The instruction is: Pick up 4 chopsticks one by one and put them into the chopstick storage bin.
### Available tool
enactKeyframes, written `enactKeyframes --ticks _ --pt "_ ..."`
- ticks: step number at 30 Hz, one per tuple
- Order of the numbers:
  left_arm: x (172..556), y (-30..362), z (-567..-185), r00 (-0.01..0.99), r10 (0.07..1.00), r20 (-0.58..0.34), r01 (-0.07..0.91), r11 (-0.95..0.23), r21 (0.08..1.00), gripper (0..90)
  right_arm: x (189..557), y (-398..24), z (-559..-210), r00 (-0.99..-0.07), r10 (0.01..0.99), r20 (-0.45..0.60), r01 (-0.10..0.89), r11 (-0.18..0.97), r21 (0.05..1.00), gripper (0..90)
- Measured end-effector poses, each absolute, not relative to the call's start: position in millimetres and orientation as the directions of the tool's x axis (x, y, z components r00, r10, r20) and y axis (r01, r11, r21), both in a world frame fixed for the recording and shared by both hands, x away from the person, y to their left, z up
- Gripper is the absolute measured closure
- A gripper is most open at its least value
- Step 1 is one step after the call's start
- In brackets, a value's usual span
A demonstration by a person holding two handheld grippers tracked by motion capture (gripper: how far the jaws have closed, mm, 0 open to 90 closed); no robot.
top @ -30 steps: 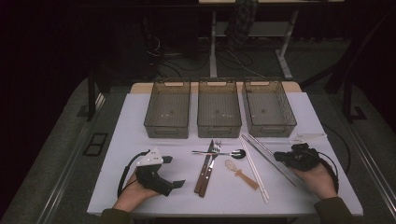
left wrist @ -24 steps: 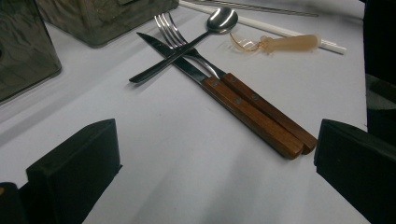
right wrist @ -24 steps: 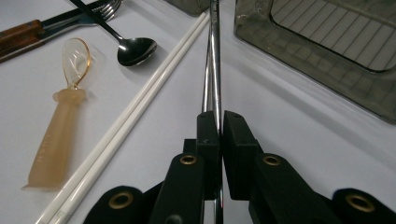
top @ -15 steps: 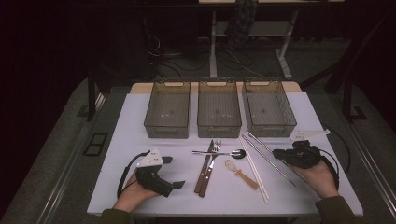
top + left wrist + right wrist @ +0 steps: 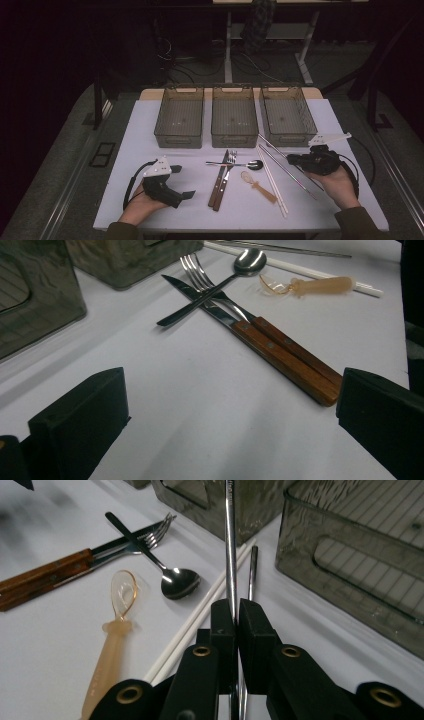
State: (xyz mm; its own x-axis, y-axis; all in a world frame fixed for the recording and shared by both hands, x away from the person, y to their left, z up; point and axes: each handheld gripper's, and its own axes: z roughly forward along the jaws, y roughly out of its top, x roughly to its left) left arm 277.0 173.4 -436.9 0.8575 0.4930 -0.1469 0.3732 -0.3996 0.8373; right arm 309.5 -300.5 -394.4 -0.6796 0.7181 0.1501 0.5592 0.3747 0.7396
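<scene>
Since the earlier frames, the right hand-held gripper has shifted only slightly, and the slim shiny metal chopstick in its jaws now slants a little differently; the left hand-held gripper has stayed put. No brand, label or writing can be read on anything.

On the white counter three clear smoky plastic bins stand side by side at the far edge. In front of the middle bin lie a wooden-handled knife and a wooden-handled fork, touching along their length, with a dark-handled steel spoon laid across them. To their right lie a translucent amber plastic spoon and a pair of white chopsticks.

The right hand-held gripper is pressed together, pinching the metal chopstick, a thin, straight, mirror-bright rod pointing toward the rightmost bin. Its twin lies just beside it on the counter. The left hand-held gripper rests on the counter, jaws spread wide with nothing between them.
</scene>
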Motion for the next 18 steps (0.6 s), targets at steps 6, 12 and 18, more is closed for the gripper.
enactKeyframes --ticks 6,12,18 --pt "275.4 172.3 -436.9 0.862 0.487 -0.144 0.369 -0.406 0.836 0.0 313.5 -296.5 -382.6 -0.686 0.71 0.156 0.539 0.353 0.765 85.4" --pt "275.5 170.9 -437.1 0.861 0.486 -0.148 0.372 -0.403 0.836 0.0 318.7 -284.0 -376.3 -0.705 0.693 0.151 0.521 0.361 0.774 85.4" --pt "274.6 169.1 -437.8 0.866 0.478 -0.148 0.369 -0.41 0.834 0.0 328.2 -266.0 -375.0 -0.719 0.68 0.147 0.513 0.376 0.772 85.3"
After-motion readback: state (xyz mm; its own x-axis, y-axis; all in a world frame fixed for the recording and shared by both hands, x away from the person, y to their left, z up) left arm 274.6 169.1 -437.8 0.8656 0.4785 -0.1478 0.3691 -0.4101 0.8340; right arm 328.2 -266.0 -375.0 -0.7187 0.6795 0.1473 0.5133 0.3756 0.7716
